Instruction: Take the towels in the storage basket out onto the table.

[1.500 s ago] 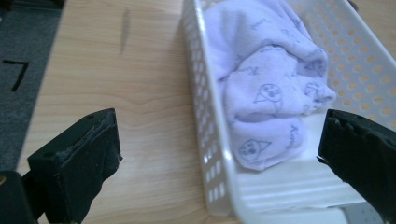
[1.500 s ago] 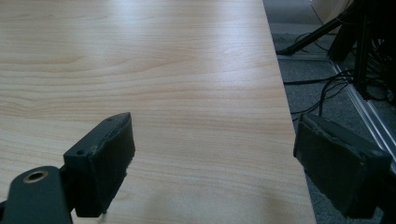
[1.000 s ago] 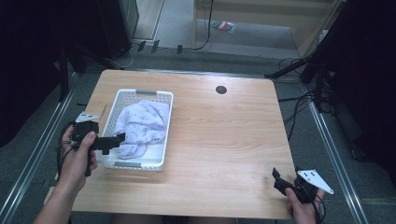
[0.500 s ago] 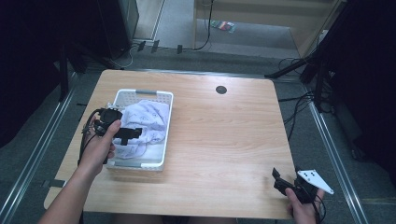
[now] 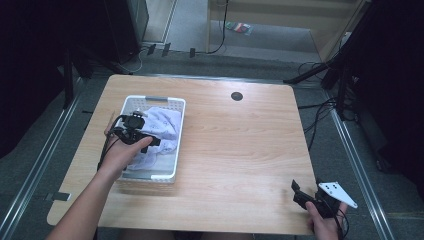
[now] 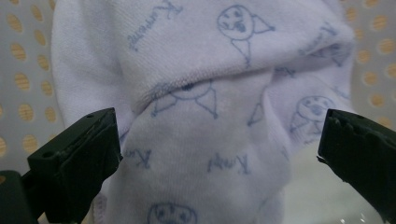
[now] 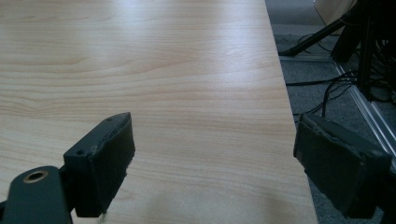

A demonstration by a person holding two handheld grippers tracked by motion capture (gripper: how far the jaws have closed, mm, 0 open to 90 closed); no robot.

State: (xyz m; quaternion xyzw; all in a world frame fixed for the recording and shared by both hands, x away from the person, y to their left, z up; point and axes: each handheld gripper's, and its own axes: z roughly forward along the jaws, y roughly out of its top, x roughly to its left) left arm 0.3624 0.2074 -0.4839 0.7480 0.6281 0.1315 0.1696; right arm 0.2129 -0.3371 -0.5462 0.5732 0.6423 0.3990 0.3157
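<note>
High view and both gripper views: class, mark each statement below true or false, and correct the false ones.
1. The white perforated plastic basket holds a white cloth printed with blue drawings. True.
2. The left gripper has its jaws shut on the cloth. False: the jaws are open on either side of it.
3. The right gripper is over the basket. False: it is near the light wooden table's near right corner.
4. The right gripper's jaws are open and hold nothing. True.
</note>
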